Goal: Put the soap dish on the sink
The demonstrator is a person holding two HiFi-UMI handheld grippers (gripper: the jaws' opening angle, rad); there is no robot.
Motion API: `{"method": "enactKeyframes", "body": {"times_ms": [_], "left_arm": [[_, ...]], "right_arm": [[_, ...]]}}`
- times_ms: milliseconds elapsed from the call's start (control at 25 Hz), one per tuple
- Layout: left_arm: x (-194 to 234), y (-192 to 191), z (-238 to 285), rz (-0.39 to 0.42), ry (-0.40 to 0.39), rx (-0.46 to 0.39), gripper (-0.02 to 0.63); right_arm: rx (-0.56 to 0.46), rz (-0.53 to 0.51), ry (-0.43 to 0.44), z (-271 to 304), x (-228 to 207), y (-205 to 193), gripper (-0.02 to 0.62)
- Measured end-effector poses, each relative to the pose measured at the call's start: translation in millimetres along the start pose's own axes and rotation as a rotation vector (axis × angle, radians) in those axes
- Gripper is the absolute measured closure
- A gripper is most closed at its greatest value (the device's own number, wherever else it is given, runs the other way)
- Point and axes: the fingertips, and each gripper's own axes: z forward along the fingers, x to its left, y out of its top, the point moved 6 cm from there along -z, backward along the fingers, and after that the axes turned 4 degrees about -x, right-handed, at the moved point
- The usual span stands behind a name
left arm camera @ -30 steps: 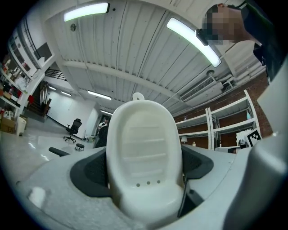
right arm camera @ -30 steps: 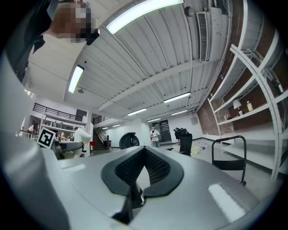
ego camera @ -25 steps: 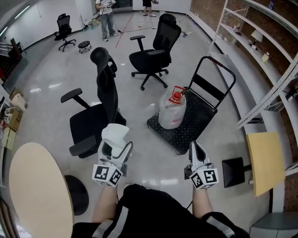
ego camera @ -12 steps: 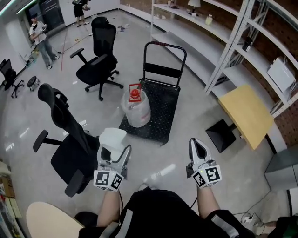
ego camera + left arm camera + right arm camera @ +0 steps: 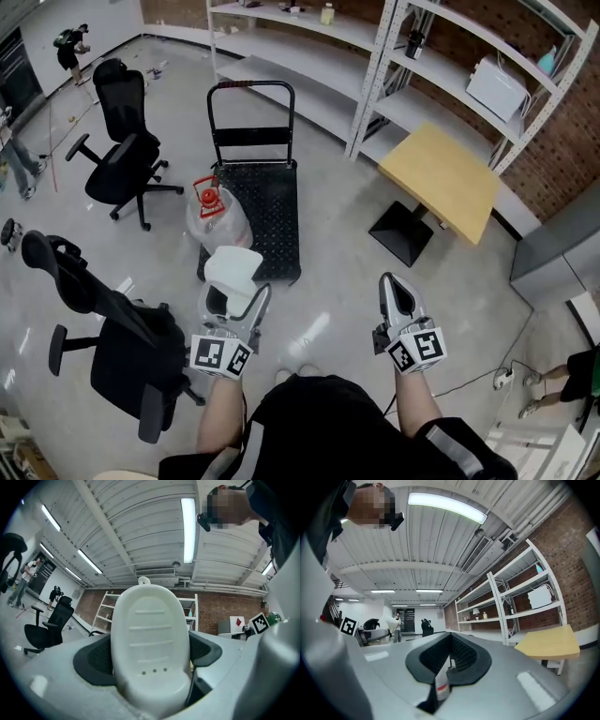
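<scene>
Soap dish [image 5: 150,644], white, stands upright between the left gripper [image 5: 234,292] jaws, clamped at its lower end with most of it sticking up free. It is carried over bare floor, at the left of the head view. Right gripper [image 5: 397,296] jaws are pressed together with nothing in them. No sink in any view.

Risks, my guess: the hold is only at the bottom edge, so a jolt while walking could let the dish pivot or slip out and hit the floor. Cart [image 5: 253,192] with a jug [image 5: 217,217] just ahead, office chair [image 5: 122,352] at left, table [image 5: 441,173] ahead right: clutter to bump or trip on.
</scene>
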Motion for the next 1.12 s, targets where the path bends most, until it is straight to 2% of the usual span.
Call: {"method": "enactKeyframes", "body": {"times_ms": [200,400,520,600,760,880,1120], "left_arm": [[-17.4,-21.0,22.5,-0.014,-0.080,0.037,0.155],[-47.2,-34.7,60.0,-0.008,-0.125,0.056,0.155],[-69.2,-33.3,88.0,0.009,-0.130,0.052,0.155],[-91.5,-30.8,107.6,-0.007,-0.142,0.050,0.155],[-129.9,-43.4,142.1,-0.008,-0.182,0.043,0.155],[-154.7,-54.8,161.6,-0.043,-0.193,0.051,0.155],[-211.9,-85.2,201.0,-0.020,-0.227,0.059,0.155]], "right_arm": [[-0.020,-0.018,-0.102,-32.1,-23.6,7.7,0.591],[-0.063,-0.014,-0.171,-50.2,-68.4,18.3,0.591],[-0.094,-0.002,-0.195,-55.2,-104.7,26.2,0.591],[-0.113,0.004,-0.209,-59.0,-132.0,32.2,0.591],[-0.147,0.024,-0.221,-60.7,-179.2,32.3,0.591],[-0.131,0.005,-0.214,-63.9,-207.5,30.6,0.591],[-0.101,-0.015,-0.245,-86.1,-263.7,38.2,0.591]]}}
